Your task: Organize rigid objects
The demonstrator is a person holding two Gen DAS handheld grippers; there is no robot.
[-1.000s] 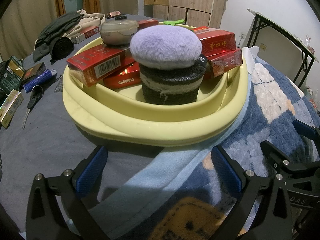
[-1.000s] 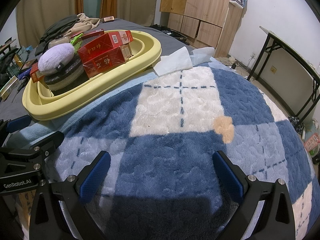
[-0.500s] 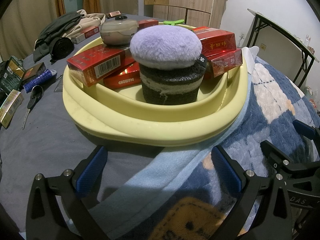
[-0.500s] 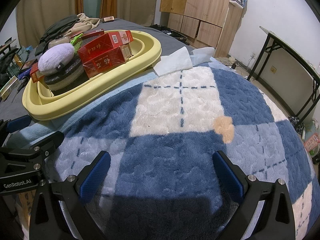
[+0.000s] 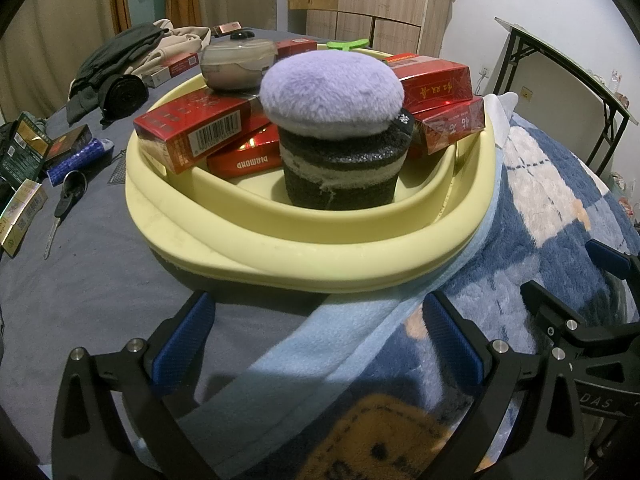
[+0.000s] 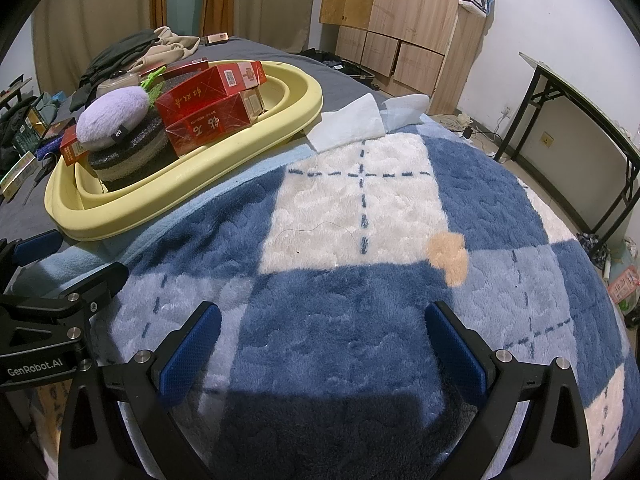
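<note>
Basin (image 5: pixel 320 248) on bed holds red boxes (image 5: pixel 192 132) & purple puff (image 5: pixel 332 88). Left claw (image 5: pixel 320 344) spread wide, empty, w/ basin just ahead. Right claw (image 6: pixel 320 344) likewise released over blanket (image 6: pixel 360 208).

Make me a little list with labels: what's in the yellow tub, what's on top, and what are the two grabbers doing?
tub: yellow tub, on the bed
inside: red boxes, a dark striped roll
on top of roll: purple fluffy cushion
on a red box: small lidded pot
left gripper: open, holding nothing, facing the tub
right gripper: open, holding nothing, over the blue checked blanket
</note>
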